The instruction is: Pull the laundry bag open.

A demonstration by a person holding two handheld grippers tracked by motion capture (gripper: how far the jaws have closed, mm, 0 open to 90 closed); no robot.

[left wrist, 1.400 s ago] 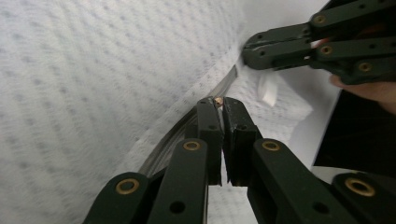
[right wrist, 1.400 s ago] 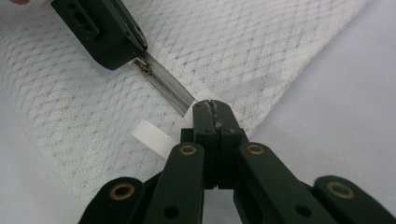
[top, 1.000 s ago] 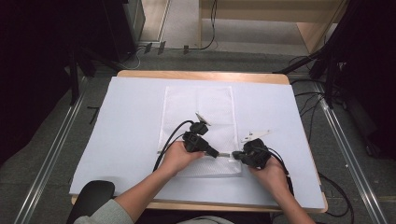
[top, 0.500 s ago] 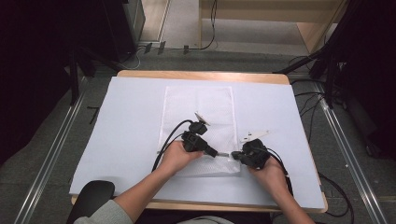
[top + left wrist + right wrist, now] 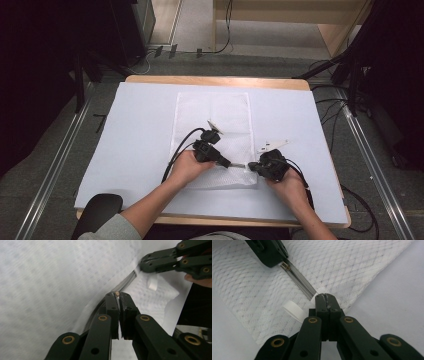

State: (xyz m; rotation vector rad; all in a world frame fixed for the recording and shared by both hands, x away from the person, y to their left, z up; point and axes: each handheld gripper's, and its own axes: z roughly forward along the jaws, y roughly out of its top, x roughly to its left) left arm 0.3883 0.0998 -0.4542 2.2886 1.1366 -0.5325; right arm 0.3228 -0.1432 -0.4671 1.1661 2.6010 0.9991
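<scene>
We're working on a white mesh zipper bag that's lying flat in the middle of the desk, on its pale blue cover, with the zipper running along the bag's near edge. The left hand-held gripper is sitting with its jaws pressed together on the zipper pull, and in the left gripper view we're seeing the little brass-coloured slider poking out right at the jaw tips. The right hand-held gripper is clamped on the bag's edge at the end of the zipper, jaws pinched tight on the mesh, just beside the near right corner. The two grippers are facing each other along the zipper line, close but not touching. In the right gripper view there's a small white round tab lying on the mesh just beside the jaws. Both hands are resting low near the desk's front edge.
</scene>
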